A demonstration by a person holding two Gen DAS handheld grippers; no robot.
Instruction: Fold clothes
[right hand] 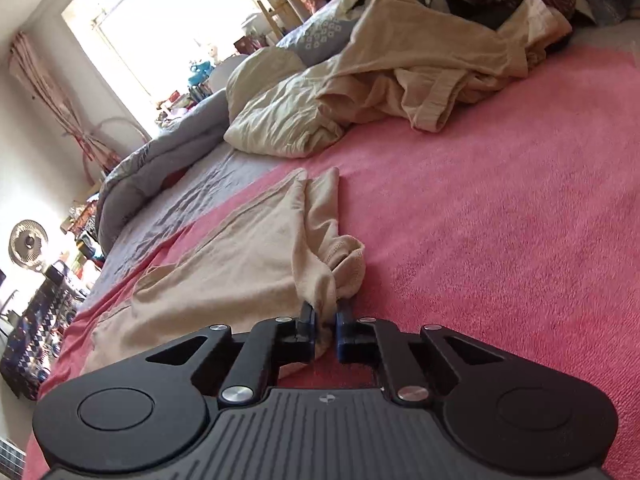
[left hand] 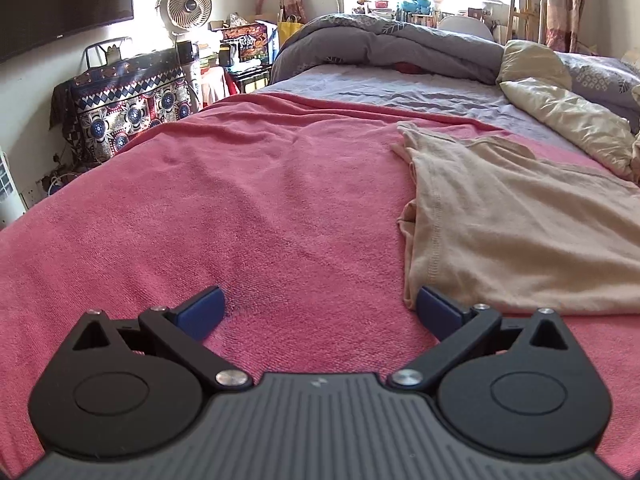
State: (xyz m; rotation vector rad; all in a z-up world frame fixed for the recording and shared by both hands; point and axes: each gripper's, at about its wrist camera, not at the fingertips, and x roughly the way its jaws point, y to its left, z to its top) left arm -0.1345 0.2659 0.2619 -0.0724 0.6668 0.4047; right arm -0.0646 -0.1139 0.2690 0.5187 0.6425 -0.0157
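The right gripper (right hand: 326,320) has its 2 blue-padded jaws squeezed almost together, and a bunched corner of the soft beige cloth garment (right hand: 224,276) is pinched between them. From that pinch the garment spreads out to the left, flat and a bit wrinkled, on the fuzzy pink blanket (right hand: 500,240) that covers the bed.

The left gripper (left hand: 320,312) has its jaws spread wide, with nothing between them but pink blanket (left hand: 240,208). Its right blue pad sits just beside the stitched hem of the beige garment (left hand: 500,240), but it is hard to tell if it touches. The garment runs off the right edge of that view.

Farther out lie a crumpled cream pillowcase or sheet (right hand: 280,112) and a heap of more beige clothes (right hand: 432,60). A rolled grey quilt (left hand: 392,44) sits at the far end of the bed.

A round white fan (left hand: 189,6) stands by the wall, above a patterned cloth with blue flowers (left hand: 132,108). A box (left hand: 250,46) near it has writing, too blurry to read. The window glare hides what is outside.
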